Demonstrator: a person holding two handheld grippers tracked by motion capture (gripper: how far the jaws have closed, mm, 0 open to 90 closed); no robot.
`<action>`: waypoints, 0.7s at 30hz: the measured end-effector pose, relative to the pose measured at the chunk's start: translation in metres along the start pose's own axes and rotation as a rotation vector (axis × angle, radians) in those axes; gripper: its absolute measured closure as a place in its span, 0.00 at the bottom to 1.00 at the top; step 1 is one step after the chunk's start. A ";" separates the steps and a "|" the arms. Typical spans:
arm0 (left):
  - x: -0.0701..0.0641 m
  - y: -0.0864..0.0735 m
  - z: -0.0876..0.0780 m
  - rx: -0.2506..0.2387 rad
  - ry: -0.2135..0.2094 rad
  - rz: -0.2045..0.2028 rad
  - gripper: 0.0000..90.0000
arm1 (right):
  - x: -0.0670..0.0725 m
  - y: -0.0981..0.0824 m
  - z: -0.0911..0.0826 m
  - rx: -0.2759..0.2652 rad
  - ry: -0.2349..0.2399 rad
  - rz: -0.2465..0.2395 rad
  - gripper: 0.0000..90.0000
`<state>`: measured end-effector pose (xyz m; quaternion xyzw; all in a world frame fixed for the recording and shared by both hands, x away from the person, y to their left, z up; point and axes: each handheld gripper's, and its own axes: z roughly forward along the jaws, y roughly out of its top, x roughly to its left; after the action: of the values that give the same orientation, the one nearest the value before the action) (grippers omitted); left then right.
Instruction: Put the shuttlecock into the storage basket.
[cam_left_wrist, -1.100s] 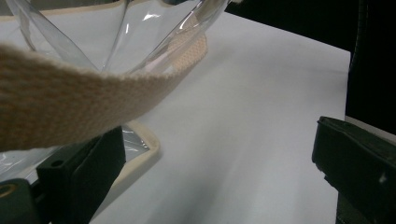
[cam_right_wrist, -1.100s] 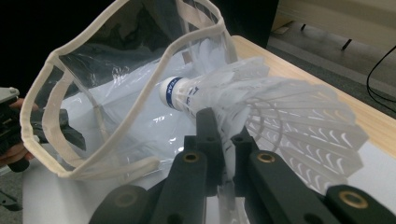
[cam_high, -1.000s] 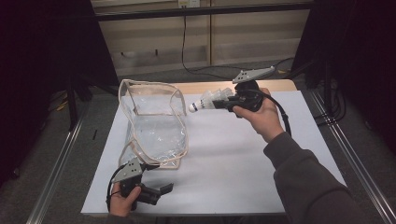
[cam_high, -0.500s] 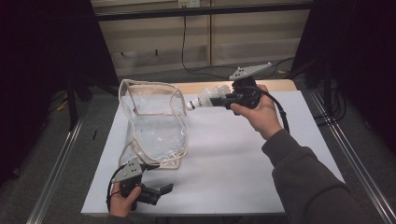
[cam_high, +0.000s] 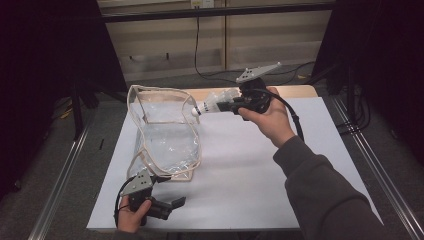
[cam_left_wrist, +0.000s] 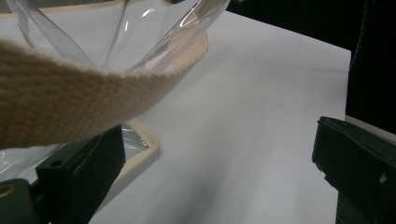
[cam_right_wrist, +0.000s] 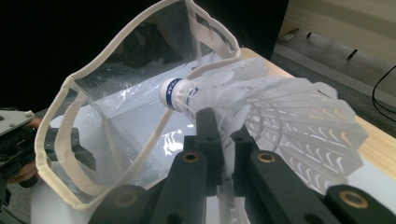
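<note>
Atop a white table (cam_high: 260, 170), a clear plastic bag (cam_high: 167, 135) with cream webbing trim stands open, mouth toward the right gripper (cam_high: 227, 106). That gripper's jaws are clamped on a white shuttlecock (cam_high: 212, 103) at the bag's rim. Near the bag's front corner, the left gripper (cam_high: 172, 204) rests with jaws spread wide, holding nothing.
</note>
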<state>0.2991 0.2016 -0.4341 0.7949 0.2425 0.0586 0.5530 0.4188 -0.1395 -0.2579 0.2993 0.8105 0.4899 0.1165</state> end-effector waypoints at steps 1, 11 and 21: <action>0.000 0.000 0.000 -0.001 -0.001 -0.001 0.03 | 0.001 0.001 0.001 0.000 -0.001 -0.003 0.97; 0.000 0.000 0.000 -0.003 -0.001 -0.006 0.03 | 0.008 0.008 0.007 -0.003 0.011 -0.013 0.97; 0.000 0.000 0.000 -0.010 -0.002 -0.012 0.03 | 0.012 0.013 0.013 0.002 0.013 -0.018 0.97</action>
<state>0.2989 0.2012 -0.4342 0.7908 0.2463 0.0556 0.5575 0.4199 -0.1183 -0.2517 0.2888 0.8145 0.4897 0.1154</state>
